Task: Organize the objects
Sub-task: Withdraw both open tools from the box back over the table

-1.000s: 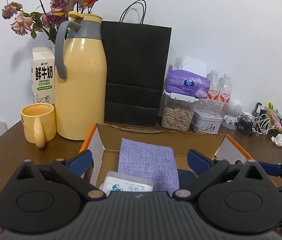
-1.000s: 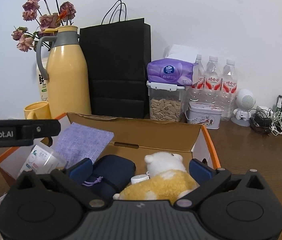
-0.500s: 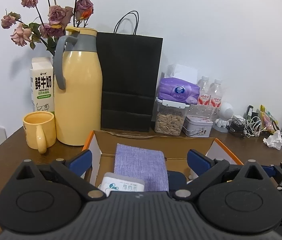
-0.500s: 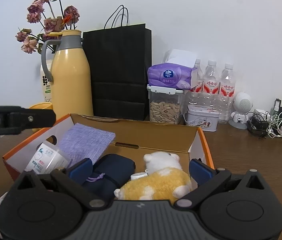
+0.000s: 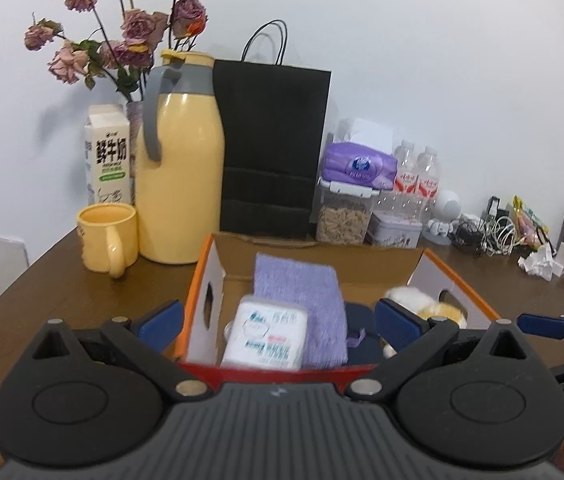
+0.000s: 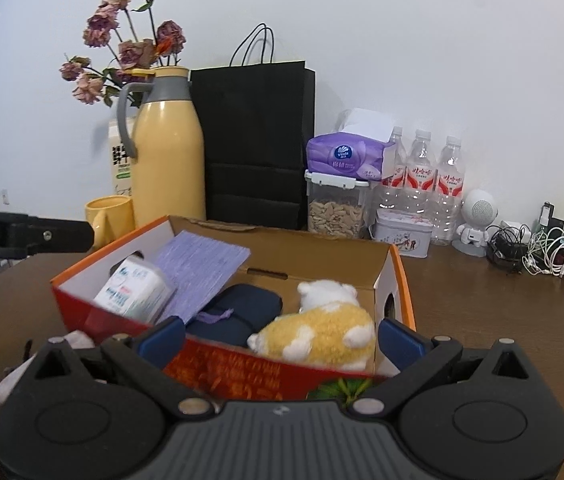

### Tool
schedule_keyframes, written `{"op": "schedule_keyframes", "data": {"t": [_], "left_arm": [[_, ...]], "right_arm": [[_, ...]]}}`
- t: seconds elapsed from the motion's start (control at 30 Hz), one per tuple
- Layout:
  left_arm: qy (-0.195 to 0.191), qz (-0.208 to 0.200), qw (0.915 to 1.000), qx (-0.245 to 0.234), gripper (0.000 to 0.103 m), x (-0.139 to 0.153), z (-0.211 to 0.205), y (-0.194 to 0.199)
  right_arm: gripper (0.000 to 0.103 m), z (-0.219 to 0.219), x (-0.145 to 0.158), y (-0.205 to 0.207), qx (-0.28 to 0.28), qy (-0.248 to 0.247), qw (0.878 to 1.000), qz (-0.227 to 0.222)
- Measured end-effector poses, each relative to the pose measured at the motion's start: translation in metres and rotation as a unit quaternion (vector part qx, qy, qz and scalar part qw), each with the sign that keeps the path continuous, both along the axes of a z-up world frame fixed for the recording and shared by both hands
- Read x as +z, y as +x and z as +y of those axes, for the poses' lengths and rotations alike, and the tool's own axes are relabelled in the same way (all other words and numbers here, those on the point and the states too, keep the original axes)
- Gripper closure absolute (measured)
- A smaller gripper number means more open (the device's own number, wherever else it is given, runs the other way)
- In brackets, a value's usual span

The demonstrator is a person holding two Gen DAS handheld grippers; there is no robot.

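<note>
left jaws: we hold the left gripper (image 5: 278, 322) spread wide, nothing between the blue pads; it sits over the near wall of the box, near-left end.
right jaws: right gripper (image 6: 280, 334) also spread and empty, pads straddling the near wall at the box's near-right end.
why: with both sets of jaws open and nothing carried, we judge the packing as mostly done.
box (image 6: 395, 276): open cardboard, orange edges, red near wall; it stands on the brown table (image 6: 481, 300), near us.
white bottle (image 5: 268, 334): leans in the near-left corner, propped against the wall so it takes little floor.
purple cloth (image 5: 299, 304): lies slanted just right of the bottle, far edge resting high towards the far wall.
dark pouch (image 6: 238, 312): flat on the floor mid-box, partly under the cloth.
plush toy (image 6: 321, 330): yellow and white, in the near-right corner, touching the near wall.
outside the box: yellow jug (image 5: 180, 176), yellow mug (image 5: 108, 236) and black paper bag (image 5: 272, 152) stand along the far wall, well apart from the jaws.
near-left scrap: something pale (image 6: 76, 338) lies just outside the box; we cannot tell what it is.
</note>
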State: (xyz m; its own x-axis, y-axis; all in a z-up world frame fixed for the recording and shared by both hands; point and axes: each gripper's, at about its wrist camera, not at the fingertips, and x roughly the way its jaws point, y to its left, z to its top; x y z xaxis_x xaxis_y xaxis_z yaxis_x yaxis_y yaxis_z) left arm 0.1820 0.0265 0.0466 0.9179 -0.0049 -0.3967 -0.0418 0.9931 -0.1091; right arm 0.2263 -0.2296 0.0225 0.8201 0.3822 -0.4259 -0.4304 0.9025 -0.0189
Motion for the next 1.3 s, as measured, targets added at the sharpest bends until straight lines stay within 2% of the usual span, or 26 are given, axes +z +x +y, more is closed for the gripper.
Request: {"op": "schedule_keyframes", "data": {"t": [0.5, 1.3], "left_arm": [[0.009, 0.044, 0.9990, 0.005, 0.000, -0.020, 0.013, -0.042], [0.008, 0.073, 0.9971, 0.023, 0.000, -0.037, 0.032, -0.072]], "right_arm": [[0.000, -0.007, -0.016, -0.045, 0.023, -0.007, 0.999, 0.034], [0.000, -0.006, -0.034, -0.074, 0.037, -0.020, 0.996, 0.073]]}}
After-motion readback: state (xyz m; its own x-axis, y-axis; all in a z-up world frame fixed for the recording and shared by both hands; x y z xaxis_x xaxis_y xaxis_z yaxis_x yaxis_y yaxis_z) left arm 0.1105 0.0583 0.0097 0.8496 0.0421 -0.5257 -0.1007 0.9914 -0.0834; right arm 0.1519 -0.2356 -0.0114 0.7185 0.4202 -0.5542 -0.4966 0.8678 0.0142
